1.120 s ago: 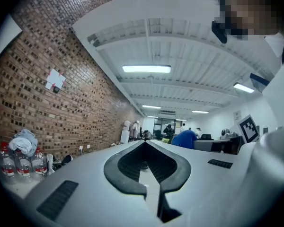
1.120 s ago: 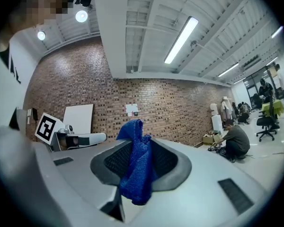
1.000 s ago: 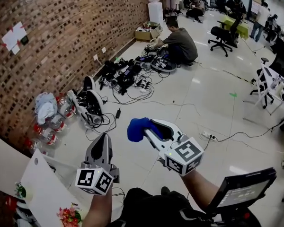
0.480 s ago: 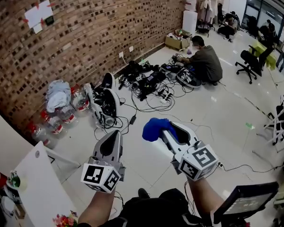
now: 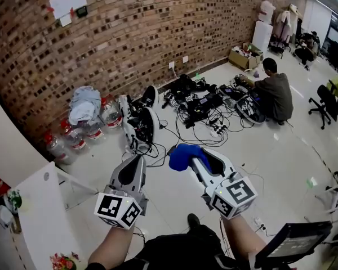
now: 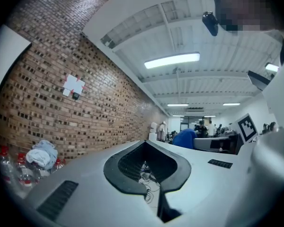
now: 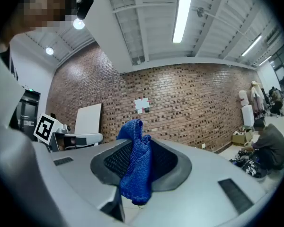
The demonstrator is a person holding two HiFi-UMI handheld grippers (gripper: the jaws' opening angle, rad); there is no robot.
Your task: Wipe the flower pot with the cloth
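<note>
Cloth [image 5: 183, 155], blue knit, is pinched in R gripper [image 5: 196, 160], jaws pressed on it. It's bunched at the tips, held mid-air over the floor, approx. scene centre. L gripper [image 5: 136, 163] is just left of it, jaws together, nothing btwn them. Far: brick wall [image 5: 129, 38] w/ water bottles [image 5: 73, 136] & cable pile [image 5: 200, 103] at its foot. Person [image 5: 273, 94] sits far right. White board [image 5: 39, 218] near left.
</note>
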